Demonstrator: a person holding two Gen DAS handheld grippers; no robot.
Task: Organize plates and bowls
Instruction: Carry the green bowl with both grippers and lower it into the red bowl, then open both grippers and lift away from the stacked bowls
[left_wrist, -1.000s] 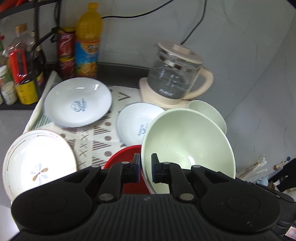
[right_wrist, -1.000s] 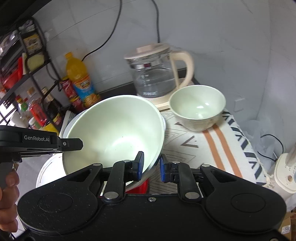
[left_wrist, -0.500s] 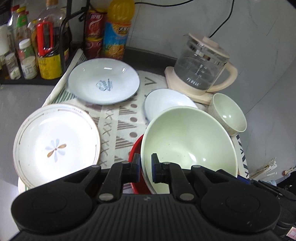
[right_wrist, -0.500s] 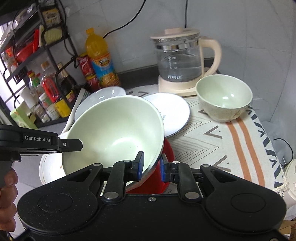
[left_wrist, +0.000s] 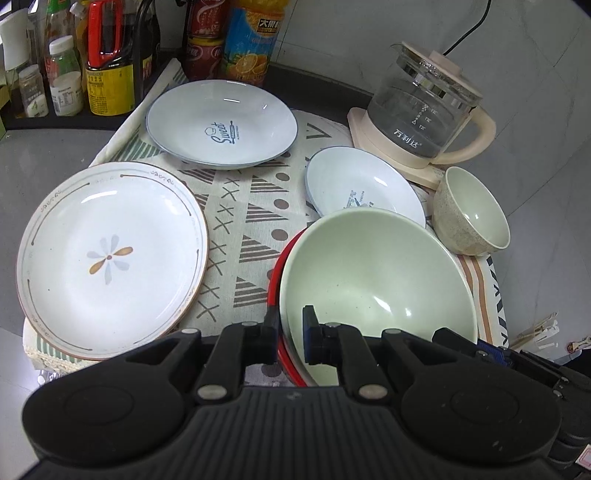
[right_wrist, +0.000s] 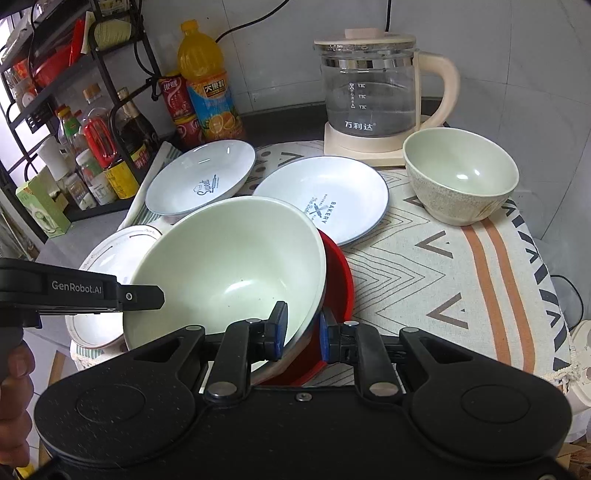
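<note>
A large pale green bowl (left_wrist: 369, 280) (right_wrist: 229, 258) sits tilted low inside a red bowl (left_wrist: 274, 280) (right_wrist: 338, 273) on the patterned cloth. My left gripper (left_wrist: 290, 328) is shut on the green bowl's near left rim, one finger inside and one outside. My right gripper (right_wrist: 303, 330) is shut on the same bowl's right rim. The left gripper (right_wrist: 159, 295) also shows from the side at the bowl's left edge in the right wrist view. Whether the left pads also catch the red rim is unclear.
On the cloth lie a flower-pattern plate (left_wrist: 110, 254), a "Sweet" deep plate (left_wrist: 221, 122) and a "Bakery" plate (right_wrist: 332, 195). A small green bowl (right_wrist: 458, 173) stands by a glass kettle (right_wrist: 369, 92). Bottles (left_wrist: 107, 74) and a rack (right_wrist: 74, 92) crowd the back left.
Both grippers have come down with the green bowl, which now sits lower in the red bowl. Both views tilt further down, and the plates show more fully.
</note>
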